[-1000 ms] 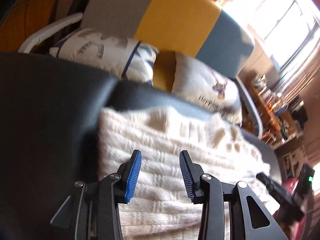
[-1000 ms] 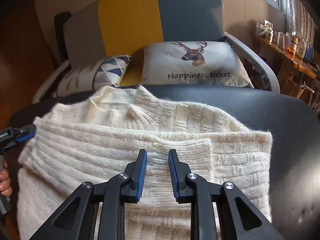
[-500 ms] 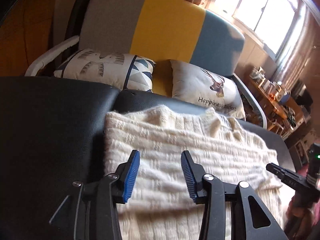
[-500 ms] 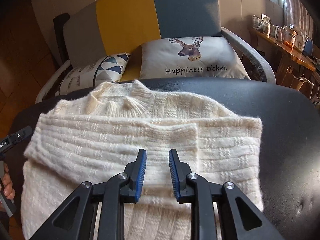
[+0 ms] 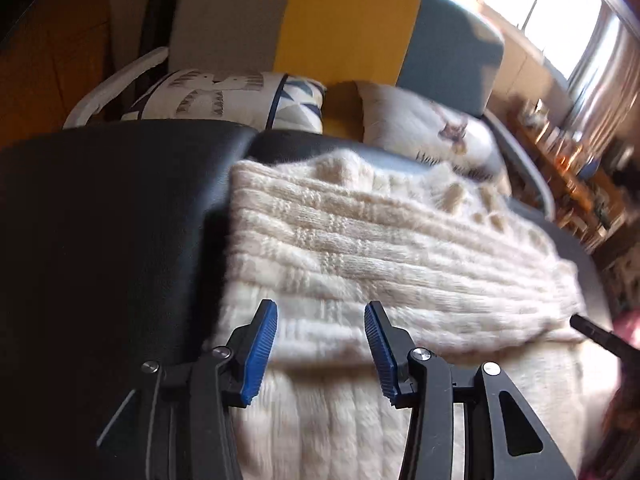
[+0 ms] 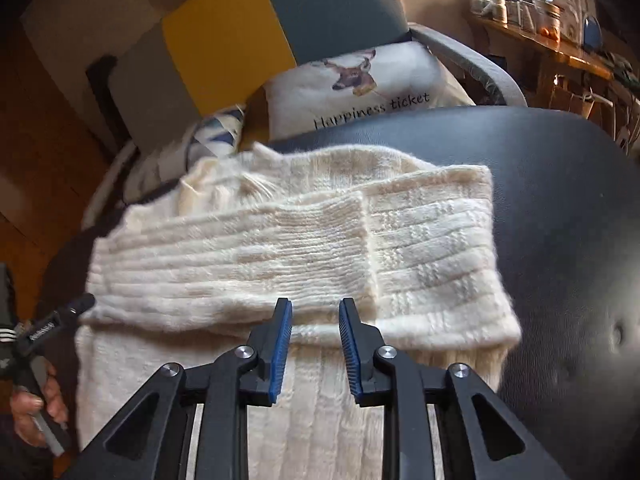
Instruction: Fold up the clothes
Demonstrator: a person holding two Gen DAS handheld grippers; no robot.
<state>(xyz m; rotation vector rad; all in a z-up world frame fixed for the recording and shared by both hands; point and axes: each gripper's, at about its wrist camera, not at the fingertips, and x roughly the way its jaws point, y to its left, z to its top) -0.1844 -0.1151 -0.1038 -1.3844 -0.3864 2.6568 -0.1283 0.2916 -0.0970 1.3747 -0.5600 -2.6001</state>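
Sweater (image 6: 304, 248), 1 cream knit, lies on black padded surface (image 6: 560, 208), sleeves folded across chest, same as 0.5 s ago; both cams now tilted & closer. 2 cushions behind. Left gripper (image 5: 320, 344) hovers low over hem side, jaws wide apart, empty. Right gripper (image 6: 314, 344) narrower gap, holding nothing, prob. not touching knit. Hand (image 6: 38, 408) on left handle.

The right gripper (image 6: 314, 344), its jaws parted and empty, hovers above a cream knit sweater (image 6: 304, 248) with sleeves folded across, lying on a black padded bench (image 6: 560, 200).
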